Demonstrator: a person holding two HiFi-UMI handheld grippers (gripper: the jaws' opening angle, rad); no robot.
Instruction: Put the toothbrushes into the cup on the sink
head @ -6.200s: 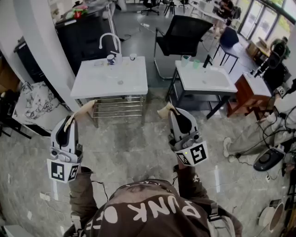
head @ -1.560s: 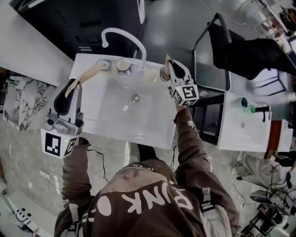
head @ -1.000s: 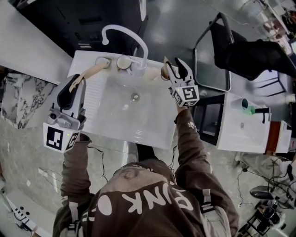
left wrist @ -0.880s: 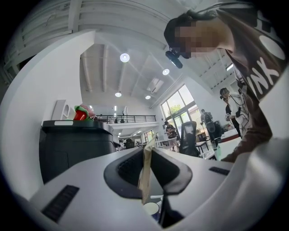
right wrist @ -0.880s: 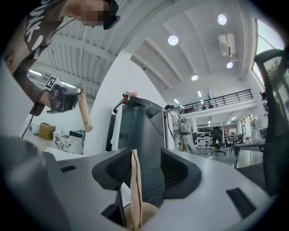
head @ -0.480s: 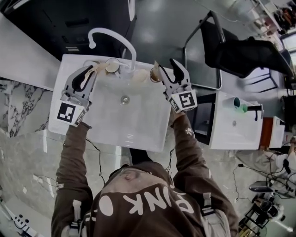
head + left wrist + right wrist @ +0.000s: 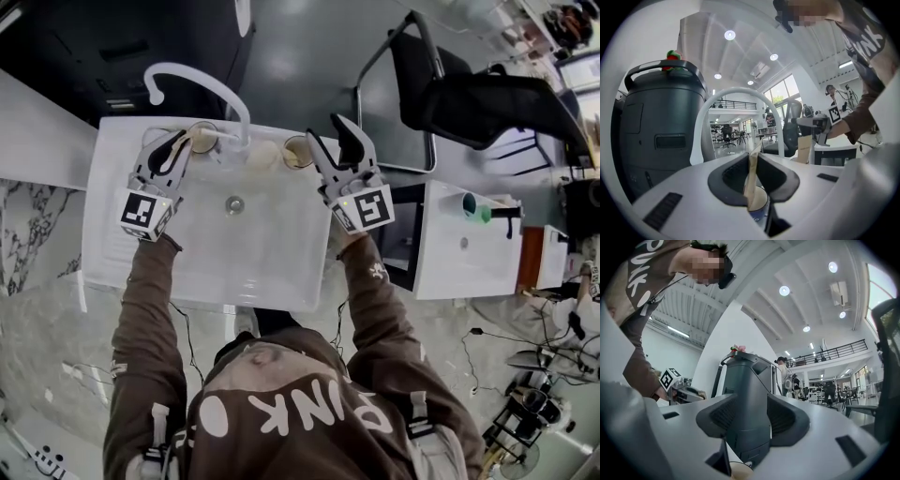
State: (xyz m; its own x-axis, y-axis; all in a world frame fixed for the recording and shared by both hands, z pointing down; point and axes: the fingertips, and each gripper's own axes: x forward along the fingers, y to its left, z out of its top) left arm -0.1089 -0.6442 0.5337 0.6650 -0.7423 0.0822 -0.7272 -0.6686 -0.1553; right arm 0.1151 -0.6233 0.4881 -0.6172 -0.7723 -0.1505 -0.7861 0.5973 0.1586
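Note:
My left gripper (image 7: 178, 145) is shut on a tan toothbrush (image 7: 190, 139) at the sink's back left. The brush's lower end hangs over a white cup with blue print (image 7: 203, 138). In the left gripper view the brush (image 7: 752, 180) stands upright between the jaws, right above that cup (image 7: 758, 208). My right gripper (image 7: 328, 141) is by a beige cup (image 7: 298, 152) right of the faucet (image 7: 202, 80). Its jaws are closing with nothing between them, and the beige cup's rim (image 7: 736, 472) shows just below.
The white sink (image 7: 272, 244) has a drain in the middle of its basin. A dark machine (image 7: 750, 399) stands behind the sink. A second white sink unit (image 7: 459, 253) and a black chair (image 7: 469, 94) are to the right.
My left gripper has carried its toothbrush from the sink's left side up to the cup by the faucet. The right gripper's jaws have spread beside the beige cup.

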